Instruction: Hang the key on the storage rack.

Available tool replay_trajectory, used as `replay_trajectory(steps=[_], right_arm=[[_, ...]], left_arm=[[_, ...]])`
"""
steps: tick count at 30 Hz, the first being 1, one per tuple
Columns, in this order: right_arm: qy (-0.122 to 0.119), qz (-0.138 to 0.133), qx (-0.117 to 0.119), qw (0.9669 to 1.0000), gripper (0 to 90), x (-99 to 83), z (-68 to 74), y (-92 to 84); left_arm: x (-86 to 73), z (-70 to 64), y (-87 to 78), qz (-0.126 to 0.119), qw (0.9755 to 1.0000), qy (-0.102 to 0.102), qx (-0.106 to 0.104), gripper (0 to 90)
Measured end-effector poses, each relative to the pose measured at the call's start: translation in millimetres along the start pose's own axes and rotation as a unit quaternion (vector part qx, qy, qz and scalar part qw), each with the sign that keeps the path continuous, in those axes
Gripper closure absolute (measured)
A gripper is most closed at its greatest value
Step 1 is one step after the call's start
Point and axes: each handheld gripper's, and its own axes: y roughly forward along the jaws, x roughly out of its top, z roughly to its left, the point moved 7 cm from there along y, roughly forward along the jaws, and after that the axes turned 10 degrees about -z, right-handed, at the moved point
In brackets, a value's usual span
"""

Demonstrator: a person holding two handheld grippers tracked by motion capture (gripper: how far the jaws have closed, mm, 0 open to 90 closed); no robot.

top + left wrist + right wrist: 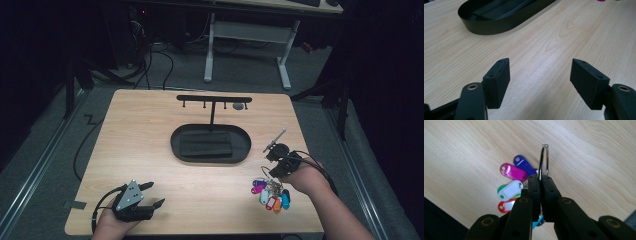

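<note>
My right gripper (541, 178) is shut on a metal key ring (544, 157), pinching the wire loop between its pads. Several coloured key tags (512, 182) hang from the ring: blue, magenta, white on green and red. In the high view this bunch of tags (271, 195) dangles just above the table's right front part, below my right gripper (272, 175). My left gripper (152, 194) rests near the front left edge, and its jaws stand wide open (540, 75) with bare wood between them.
A black oval tray (175, 145) holding a dark folded cloth sits mid-table, its wall (499, 26) ahead of the left jaws. Behind the tray stands a black T-shaped rack (214, 98) with small hooks. A grey object (238, 106) hangs under its right end.
</note>
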Motion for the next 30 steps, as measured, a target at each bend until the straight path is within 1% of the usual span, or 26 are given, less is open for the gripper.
replay_trajectory(steps=[1,2,3,4,5,7,8,10,12,13,14,15,16,17,20,21,22,23,26,29,30], right_arm=[[0.000,0.000,0.000,1.0000,87.2,0.0,0.0,0.0],[0.006,0.003,-0.001,1.0000,87.2,-0.4,1.0,-2.7],[-0.002,0.001,-0.001,1.0000,87.2,0.3,0.0,-6.1],[0.008,0.005,-0.004,0.9999,87.2,1.0,1.3,-13.1],[-0.003,0.002,-0.002,1.0000,87.2,2.1,-0.2,-14.9],[-0.002,0.001,-0.001,1.0000,87.3,3.4,1.0,-20.1],[-0.002,0.001,0.001,1.0000,87.3,4.5,1.4,-23.8],[-0.001,0.008,0.001,1.0000,87.4,5.8,1.9,-29.7],[-0.014,0.007,-0.001,0.9999,87.5,8.4,0.2,-35.0],[-0.014,0.007,-0.001,0.9999,87.5,8.4,0.2,-35.0],[-0.013,0.002,0.000,0.9999,87.4,11.4,1.1,-40.5],[-0.013,0.002,0.000,0.9999,87.4,11.4,1.1,-40.5],[-0.012,-0.004,0.003,0.9999,87.5,14.3,1.8,-46.5],[-0.012,-0.004,0.003,0.9999,87.5,14.3,1.8,-46.5],[-0.007,-0.009,0.007,0.9999,87.5,17.5,0.3,-55.0],[-0.004,-0.009,0.009,0.9999,87.5,18.2,-0.5,-57.9],[0.009,-0.004,0.006,0.9999,87.5,18.3,0.3,-61.4],[-0.005,-0.008,0.006,0.9999,87.5,21.6,-2.5,-66.7],[-0.003,-0.009,0.004,0.9999,87.5,27.1,-3.1,-76.1],[-0.006,-0.012,0.001,0.9999,87.5,33.9,-4.3,-84.7],[-0.006,-0.012,0.001,0.9999,87.5,33.9,-4.3,-84.7]], left_arm=[[0.0,0.0,0.0,0.000,1.0000,0.000,0.000,32.9],[0.1,0.1,0.0,0.000,1.0000,0.000,-0.001,32.9],[0.2,0.2,-0.2,0.000,1.0000,-0.001,-0.002,32.9],[0.6,0.2,-0.4,-0.001,1.0000,-0.001,-0.002,32.7],[1.2,-0.2,-0.9,-0.004,1.0000,-0.001,-0.003,32.7],[1.5,-0.7,-0.8,-0.007,1.0000,-0.001,-0.001,32.7],[1.7,-1.3,-2.0,-0.007,1.0000,0.003,-0.002,32.7],[1.5,-1.2,-2.7,-0.007,1.0000,0.003,-0.001,32.7],[1.5,-0.8,-2.9,-0.006,1.0000,0.002,-0.001,32.7],[1.5,-0.8,-2.9,-0.006,1.0000,0.002,-0.001,32.7],[1.5,-0.5,-2.0,-0.007,1.0000,0.000,0.000,32.7],[1.5,-0.5,-2.0,-0.007,1.0000,0.000,0.000,32.7],[0.7,-0.5,-1.5,-0.004,1.0000,0.000,-0.001,32.7],[0.7,-0.5,-1.5,-0.004,1.0000,0.000,-0.001,32.7],[0.3,-0.3,-1.5,-0.003,1.0000,0.000,-0.002,32.7],[0.1,-0.1,-1.7,-0.002,1.0000,0.000,-0.003,32.7],[-0.2,0.4,-1.4,-0.004,1.0000,-0.002,-0.001,32.7],[-0.8,1.5,-1.3,-0.002,1.0000,-0.003,0.000,32.7],[-1.1,2.3,-1.2,-0.002,1.0000,-0.005,0.000,32.7],[-1.3,2.6,-1.8,-0.001,1.0000,-0.006,-0.001,32.7],[-1.3,2.6,-1.8,-0.001,1.0000,-0.006,-0.001,32.7]])
